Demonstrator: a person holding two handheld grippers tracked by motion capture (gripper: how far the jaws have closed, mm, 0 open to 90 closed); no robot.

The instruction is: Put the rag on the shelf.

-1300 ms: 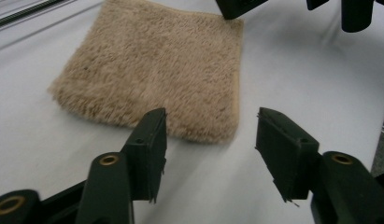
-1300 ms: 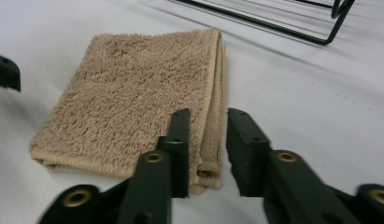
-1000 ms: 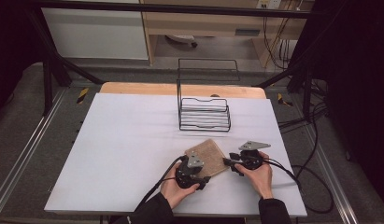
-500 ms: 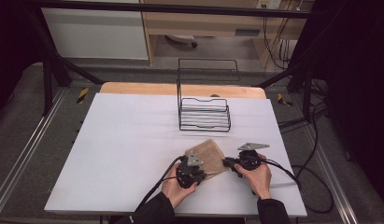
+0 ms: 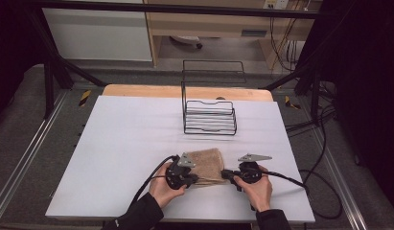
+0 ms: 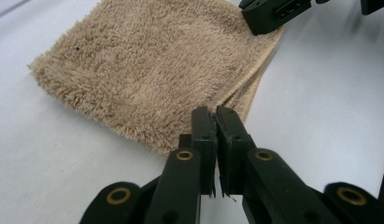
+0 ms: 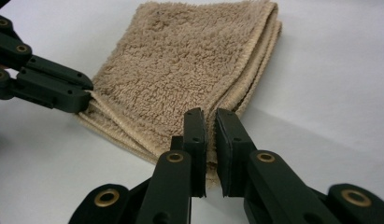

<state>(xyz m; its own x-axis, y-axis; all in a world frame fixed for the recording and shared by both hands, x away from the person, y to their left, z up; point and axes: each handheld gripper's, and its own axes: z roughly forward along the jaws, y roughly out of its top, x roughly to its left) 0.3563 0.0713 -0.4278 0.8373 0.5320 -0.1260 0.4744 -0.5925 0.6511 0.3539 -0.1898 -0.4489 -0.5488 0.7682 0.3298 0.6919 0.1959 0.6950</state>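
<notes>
Pinching: my left gripper [image 6: 215, 114] grips the towel [image 6: 157, 70] corner, jaws just closed.
Right gripper [image 7: 208, 116]: clamps the towel's 6 o'clock corner.

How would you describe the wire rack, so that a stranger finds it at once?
Start at the white table and look to its far edge. The black wire rack stands there, upright and empty. Unlike the soft beige towel near the person, it is rigid, dark and made of thin bars.
</notes>
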